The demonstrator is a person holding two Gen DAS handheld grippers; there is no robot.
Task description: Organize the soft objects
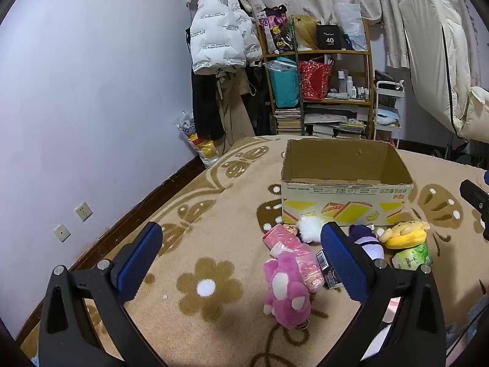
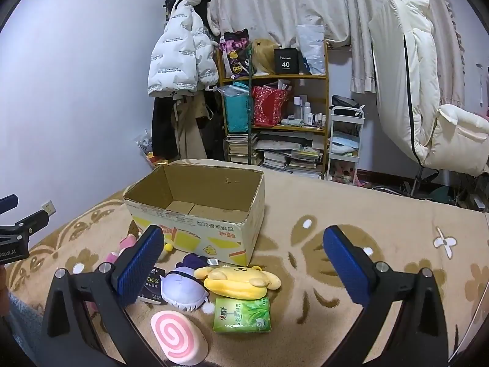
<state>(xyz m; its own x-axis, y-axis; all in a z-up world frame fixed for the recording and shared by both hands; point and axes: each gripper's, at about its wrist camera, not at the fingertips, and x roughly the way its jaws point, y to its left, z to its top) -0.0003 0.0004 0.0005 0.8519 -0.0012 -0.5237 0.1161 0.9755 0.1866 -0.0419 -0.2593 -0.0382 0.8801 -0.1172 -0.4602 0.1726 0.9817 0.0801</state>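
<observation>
An open, empty cardboard box (image 1: 345, 202) stands on the beige flowered blanket (image 1: 198, 244); it also shows in the right wrist view (image 2: 195, 229). In front of it lie a pink plush (image 1: 285, 293), pink tissue packs (image 1: 282, 238), a white fluffy ball (image 1: 308, 229), a purple plush (image 2: 185, 286), a yellow dog plush (image 2: 237, 279), a green tissue pack (image 2: 243, 315) and a pink swirl cushion (image 2: 178, 338). My left gripper (image 1: 241, 263) is open above the blanket, the pink plush between its fingers. My right gripper (image 2: 244, 272) is open above the yellow plush.
A dark packet (image 2: 151, 284) lies by the purple plush. Behind the bed stand a cluttered shelf (image 1: 321, 85), hanging coats (image 1: 220, 39), a white cart (image 2: 345, 140) and a white chair (image 2: 428, 91). The wall (image 1: 91, 91) runs along the left.
</observation>
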